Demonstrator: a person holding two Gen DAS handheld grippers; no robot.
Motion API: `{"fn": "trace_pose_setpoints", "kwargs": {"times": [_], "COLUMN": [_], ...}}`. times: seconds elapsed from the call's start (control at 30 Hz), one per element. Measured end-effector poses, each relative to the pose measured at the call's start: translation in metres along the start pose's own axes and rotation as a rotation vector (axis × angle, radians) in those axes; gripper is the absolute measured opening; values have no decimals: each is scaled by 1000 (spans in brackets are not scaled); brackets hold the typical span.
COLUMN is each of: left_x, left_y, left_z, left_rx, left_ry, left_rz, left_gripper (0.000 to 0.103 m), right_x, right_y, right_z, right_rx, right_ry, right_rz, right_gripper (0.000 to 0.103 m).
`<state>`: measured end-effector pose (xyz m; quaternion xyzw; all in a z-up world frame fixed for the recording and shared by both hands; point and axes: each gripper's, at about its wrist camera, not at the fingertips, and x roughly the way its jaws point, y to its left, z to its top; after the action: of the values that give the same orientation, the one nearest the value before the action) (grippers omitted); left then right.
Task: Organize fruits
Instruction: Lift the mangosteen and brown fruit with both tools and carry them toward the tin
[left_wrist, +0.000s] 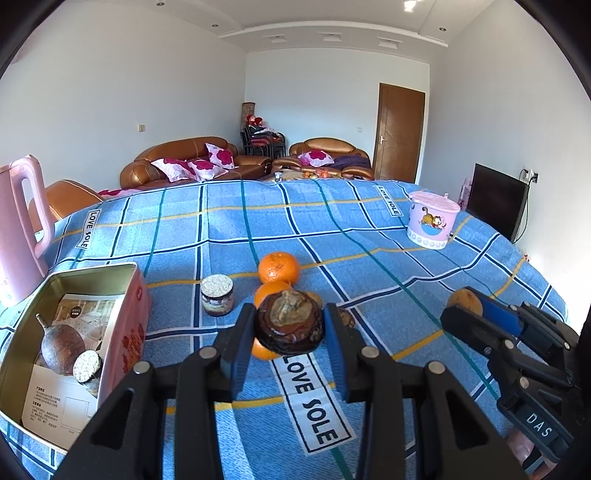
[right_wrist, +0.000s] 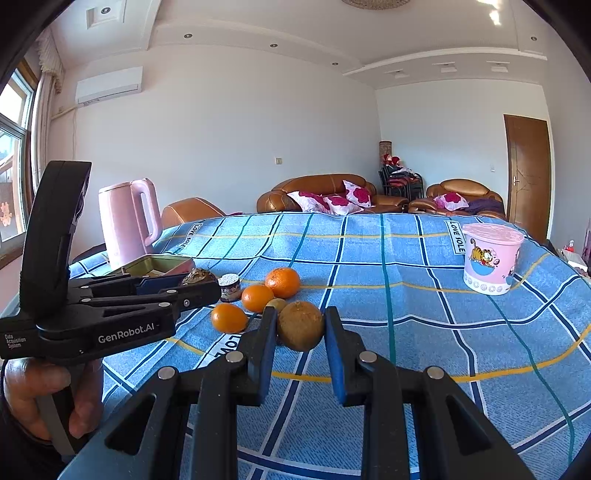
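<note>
Blue checked cloth (left_wrist: 369, 229) covers the table, and the open tin (left_wrist: 122, 295) is my landmark: my left gripper (left_wrist: 290, 328) grips a dark, wrinkled fruit (left_wrist: 290, 325) just right of it, lifted above three oranges (right_wrist: 282, 282). Further right, my right gripper (right_wrist: 301, 325) clamps a brownish fruit (right_wrist: 301, 325). I judge each should travel level to the tin, and the grip should loosen only when low inside it.

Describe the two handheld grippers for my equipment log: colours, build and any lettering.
Both are black plastic clamps with linked bars joined by round silver rivets, and blue pads inside the fingers. The left gripper carries white lettering "GenRobot.AI" and "Data Acquisition System", with a tall black block standing above its body. The right gripper shows a white "DAS" label. No cables or sleeves are visible.
</note>
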<state>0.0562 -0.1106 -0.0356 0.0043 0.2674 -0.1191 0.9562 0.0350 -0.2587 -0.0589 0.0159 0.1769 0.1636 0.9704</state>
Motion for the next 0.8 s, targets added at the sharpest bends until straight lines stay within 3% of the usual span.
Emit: {"fn": "trace_pose_setpoints", "kwargs": {"times": [0.8], "left_x": [-12], "left_y": [-1], "left_z": [0], "left_rx": [10], "left_ry": [-62], "left_rz": [25], "left_gripper": [39], "right_x": [-12], "right_y": [4], "right_z": [-2], "right_rx": [-16], "right_ry": [-69], "right_rz": [4], "right_gripper": [27]}}
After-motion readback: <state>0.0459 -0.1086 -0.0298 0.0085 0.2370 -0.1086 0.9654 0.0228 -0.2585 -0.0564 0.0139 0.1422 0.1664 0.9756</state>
